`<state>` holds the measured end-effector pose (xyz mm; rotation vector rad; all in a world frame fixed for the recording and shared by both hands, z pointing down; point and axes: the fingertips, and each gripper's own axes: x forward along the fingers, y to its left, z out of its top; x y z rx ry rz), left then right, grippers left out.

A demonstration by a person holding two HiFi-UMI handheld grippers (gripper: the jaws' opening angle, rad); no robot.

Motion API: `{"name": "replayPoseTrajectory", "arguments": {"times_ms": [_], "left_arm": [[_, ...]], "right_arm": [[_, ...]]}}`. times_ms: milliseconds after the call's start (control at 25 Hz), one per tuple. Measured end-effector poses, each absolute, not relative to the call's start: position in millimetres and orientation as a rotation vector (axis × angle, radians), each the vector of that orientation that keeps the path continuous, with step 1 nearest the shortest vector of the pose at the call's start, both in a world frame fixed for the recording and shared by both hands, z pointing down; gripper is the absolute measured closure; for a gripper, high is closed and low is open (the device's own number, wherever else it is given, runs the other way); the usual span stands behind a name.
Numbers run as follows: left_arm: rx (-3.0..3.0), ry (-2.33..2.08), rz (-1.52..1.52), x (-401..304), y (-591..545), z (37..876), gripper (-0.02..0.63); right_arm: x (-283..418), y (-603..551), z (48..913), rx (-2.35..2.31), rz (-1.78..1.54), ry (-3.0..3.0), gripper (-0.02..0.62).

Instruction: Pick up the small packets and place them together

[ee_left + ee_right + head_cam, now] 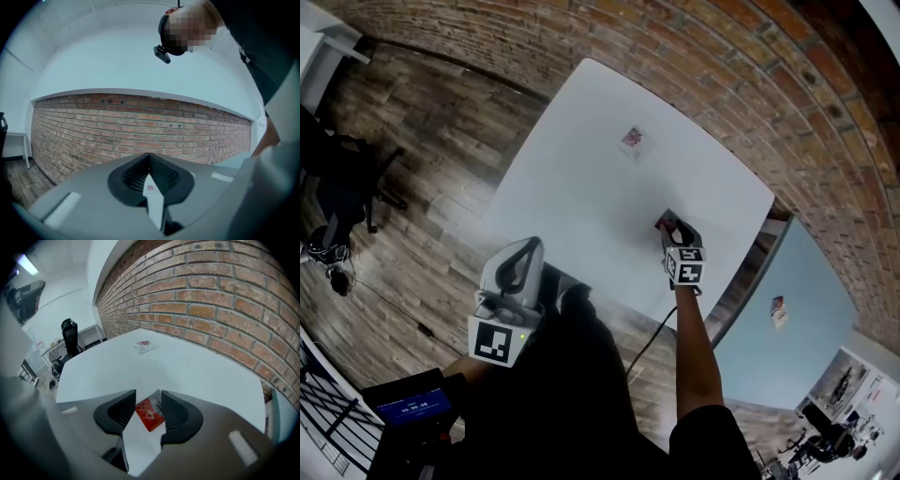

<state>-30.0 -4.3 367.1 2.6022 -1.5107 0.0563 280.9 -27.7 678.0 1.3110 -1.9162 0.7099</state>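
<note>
White table (pixel 572 197) carries a pale packet (pixel 633 141) and, well apart, a red packet (pixel 149 414)

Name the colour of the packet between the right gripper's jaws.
Red packet, best in the right gripper view.

Far packet (pixel 633 141) on table (pixel 572 197), near packet (pixel 149 414) between right gripper (pixel 144 405) jaws

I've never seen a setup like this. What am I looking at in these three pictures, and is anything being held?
No robot: a person holds a two-jaw gripper in each hand. One picture looks down from a head camera; the other two look along each gripper's jaws. On the white table lie a far packet and a red packet. The right gripper is open, the red one between its jaws. The left gripper, held off the table, is shut on a white packet.
</note>
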Motion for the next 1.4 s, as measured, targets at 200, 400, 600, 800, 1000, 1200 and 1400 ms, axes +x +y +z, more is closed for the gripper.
{"name": "replayPoseTrajectory", "arguments": {"times_ms": [200,400,600,800,1000,1200,1400], "left_arm": [[2.631,-1.501,0.051,-22.9,-13.9,368.0,0.606],[2.598,-1.527,0.035,-16.2,-10.4,366.6,0.606],[2.636,-1.517,-0.01,-13.4,-3.9,361.5,0.606],[2.655,-1.412,0.001,1.5,-15.4,367.0,0.606],[2.713,-1.306,-0.024,14.8,-40.9,363.1,0.606],[2.751,-1.206,-0.064,17.9,-68.1,357.6,0.606],[2.75,-1.188,-0.08,3.6,-92.9,354.7,0.606]], "right_arm": [[265.6,-25.7,640.6,1.385,0.679,-1.984,0.423],[252.9,-14.9,590.5,1.52,0.577,-2.098,0.479],[226.8,-6.9,546.6,1.558,0.529,-2.213,0.592],[207.6,-23.5,520.6,1.582,0.506,-2.261,0.592],[194.4,-61.0,519.0,1.558,0.53,-2.256,0.525],[185.1,-102.5,544.5,1.503,0.571,-2.182,0.449],[173.3,-145.0,584.9,1.344,0.515,-2.091,0.446]]}}
